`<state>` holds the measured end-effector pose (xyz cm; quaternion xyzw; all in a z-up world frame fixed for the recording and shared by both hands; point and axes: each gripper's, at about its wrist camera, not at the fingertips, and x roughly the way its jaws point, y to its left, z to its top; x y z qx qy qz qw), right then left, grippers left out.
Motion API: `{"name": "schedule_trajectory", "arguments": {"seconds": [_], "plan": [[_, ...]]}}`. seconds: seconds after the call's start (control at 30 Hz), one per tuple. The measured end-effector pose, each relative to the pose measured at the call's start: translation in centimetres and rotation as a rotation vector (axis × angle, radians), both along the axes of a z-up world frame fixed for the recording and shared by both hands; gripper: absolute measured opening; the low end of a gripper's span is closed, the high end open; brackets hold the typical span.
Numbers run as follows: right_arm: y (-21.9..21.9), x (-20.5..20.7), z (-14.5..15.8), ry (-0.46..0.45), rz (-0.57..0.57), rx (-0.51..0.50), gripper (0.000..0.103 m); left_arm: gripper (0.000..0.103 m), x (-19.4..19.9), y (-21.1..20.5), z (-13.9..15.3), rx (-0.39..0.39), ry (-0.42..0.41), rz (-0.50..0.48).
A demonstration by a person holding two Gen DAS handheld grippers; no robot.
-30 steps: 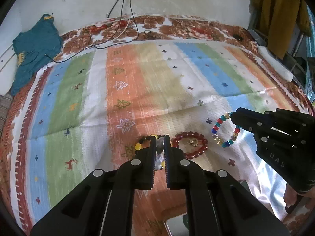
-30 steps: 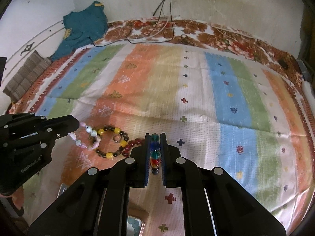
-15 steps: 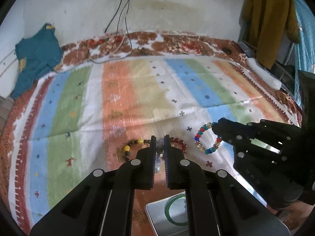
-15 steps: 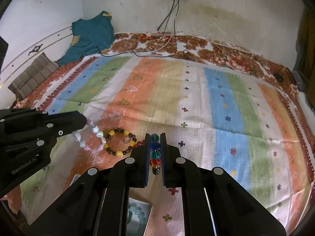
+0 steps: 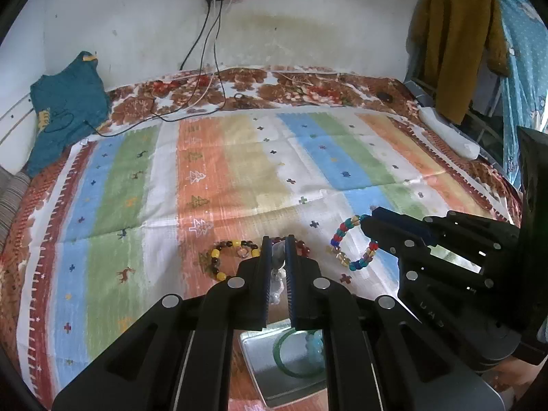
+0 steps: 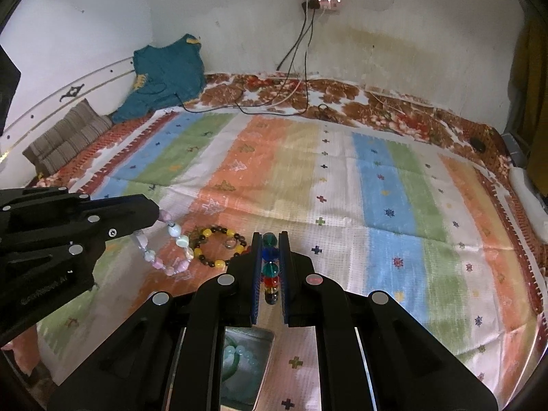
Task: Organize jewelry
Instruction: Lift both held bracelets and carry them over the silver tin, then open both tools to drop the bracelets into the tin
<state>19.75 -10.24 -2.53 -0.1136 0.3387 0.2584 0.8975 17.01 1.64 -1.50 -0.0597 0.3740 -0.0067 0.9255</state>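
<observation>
While pinched, multicoloured bracelet [image 6: 270, 267] hangs in right gripper [image 6: 270, 239].

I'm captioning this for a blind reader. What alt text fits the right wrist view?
The right gripper is shut on a bracelet of multicoloured beads above a striped bedspread. At left, the left gripper holds a pale pink bead bracelet, beside a yellow-and-brown bracelet lying on the cloth. A metal tin with green jewelry sits below.
</observation>
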Motion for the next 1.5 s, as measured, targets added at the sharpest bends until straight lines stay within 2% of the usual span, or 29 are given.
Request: {"name": "schedule_trajectory", "arguments": {"seconds": [0.47,1.07,1.2,1.37,1.43,1.47,1.5], "plan": [[-0.6,-3.3,1.0,-0.009,0.048,0.006,0.01,0.007,-2.9,-0.6,0.9,-0.007,-0.017,-0.008],[-1.4,-6.1,1.0,0.025,0.074,0.021,0.01,0.007,-6.2,-1.0,1.8,-0.019,-0.056,0.001],[-1.5,-6.4,1.0,0.031,0.082,0.028,0.01,0.007,-6.5,-1.1,1.9,-0.028,-0.05,0.004],[-1.7,-5.5,0.1,0.086,0.046,0.005,0.011,0.01,-6.1,-0.6,1.4,-0.025,-0.014,0.04],[-1.9,-5.2,-0.3,0.102,0.033,-0.004,0.021,0.01,-6.1,-0.2,1.3,-0.026,-0.011,0.067],[-1.9,-5.1,-0.4,0.106,0.027,-0.004,0.031,0.01,-6.0,0.1,1.3,-0.031,-0.008,0.078],[-2.1,-5.0,-0.4,0.109,0.021,-0.003,0.032,0.011,-6.0,0.4,1.2,-0.036,-0.005,0.092]]}}
